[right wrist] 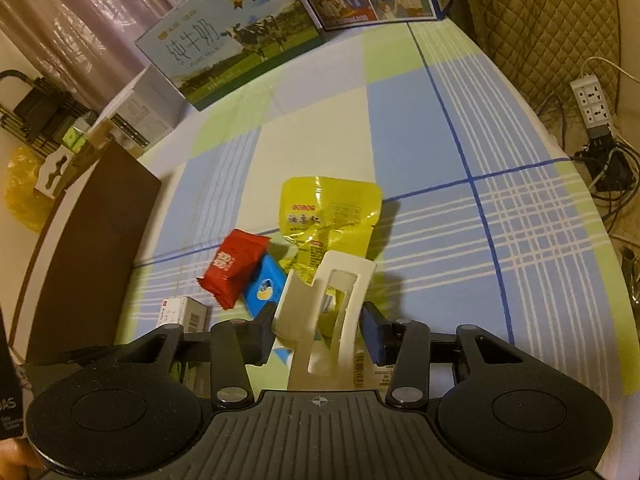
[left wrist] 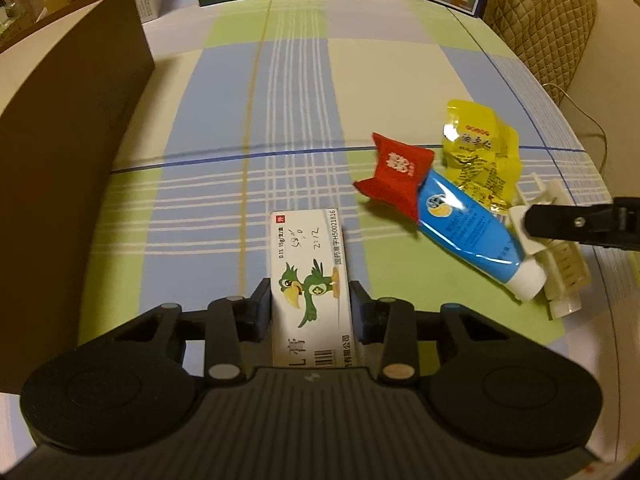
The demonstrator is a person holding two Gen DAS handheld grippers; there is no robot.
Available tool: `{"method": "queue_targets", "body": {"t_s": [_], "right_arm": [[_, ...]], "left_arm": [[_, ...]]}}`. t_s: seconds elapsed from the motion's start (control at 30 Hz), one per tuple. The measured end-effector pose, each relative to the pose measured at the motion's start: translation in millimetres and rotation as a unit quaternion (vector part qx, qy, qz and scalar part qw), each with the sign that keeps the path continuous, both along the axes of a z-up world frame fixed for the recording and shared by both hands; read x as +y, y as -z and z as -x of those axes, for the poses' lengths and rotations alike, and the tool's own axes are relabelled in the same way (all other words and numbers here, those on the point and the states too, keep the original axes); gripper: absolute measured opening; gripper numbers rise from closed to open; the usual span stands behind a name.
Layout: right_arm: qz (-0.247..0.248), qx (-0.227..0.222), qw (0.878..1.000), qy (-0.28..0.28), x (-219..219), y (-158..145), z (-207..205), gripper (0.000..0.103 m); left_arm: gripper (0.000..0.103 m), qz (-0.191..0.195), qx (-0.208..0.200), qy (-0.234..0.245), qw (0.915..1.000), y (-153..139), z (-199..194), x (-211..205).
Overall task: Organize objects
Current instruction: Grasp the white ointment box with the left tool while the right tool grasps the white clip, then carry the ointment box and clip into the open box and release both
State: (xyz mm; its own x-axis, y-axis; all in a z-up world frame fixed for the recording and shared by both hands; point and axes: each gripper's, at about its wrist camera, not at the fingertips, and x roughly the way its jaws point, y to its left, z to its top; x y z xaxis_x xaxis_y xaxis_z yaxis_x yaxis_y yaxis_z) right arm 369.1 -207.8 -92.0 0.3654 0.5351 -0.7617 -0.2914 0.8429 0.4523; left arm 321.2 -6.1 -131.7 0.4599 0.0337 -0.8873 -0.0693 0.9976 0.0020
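Five loose things lie in play over the checked blue-and-green tabletop [left wrist: 380, 80]: one white cardboard ointment box printed with a green bird [left wrist: 310, 276], one red foil snack packet [left wrist: 394, 178], one blue plastic tube with a white cap [left wrist: 472, 232], one crumpled yellow foil pouch [left wrist: 480, 152] and one cream plastic hair clip [right wrist: 332, 312]. The left claw [left wrist: 311, 304] is clamped on the ointment box, whose near end is cut off by the claw body. The right claw [right wrist: 320, 332] grips the hair clip just over the pile, hiding the tube's cap end in the right wrist view. One brown board [left wrist: 68, 152] stands at the left, its top cropped. Print on the pouch is too small to read.
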Motion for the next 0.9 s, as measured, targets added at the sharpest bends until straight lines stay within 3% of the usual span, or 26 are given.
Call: {"method": "queue_targets", "body": {"t_s": [0.5,0.9], "right_arm": [[-0.006,-0.05,0.997,-0.06,29.3,-45.6,39.4,0.041],[-0.034,-0.083,0.984,-0.155,122.3,-85.0,88.2,0.041]], "left_arm": [[0.034,0.022,-0.061,-0.006,0.9979,-67.1,38.4,24.6],[0.034,0.024,-0.128,-0.034,0.9909,-130.5,89.5,82.6]]}}
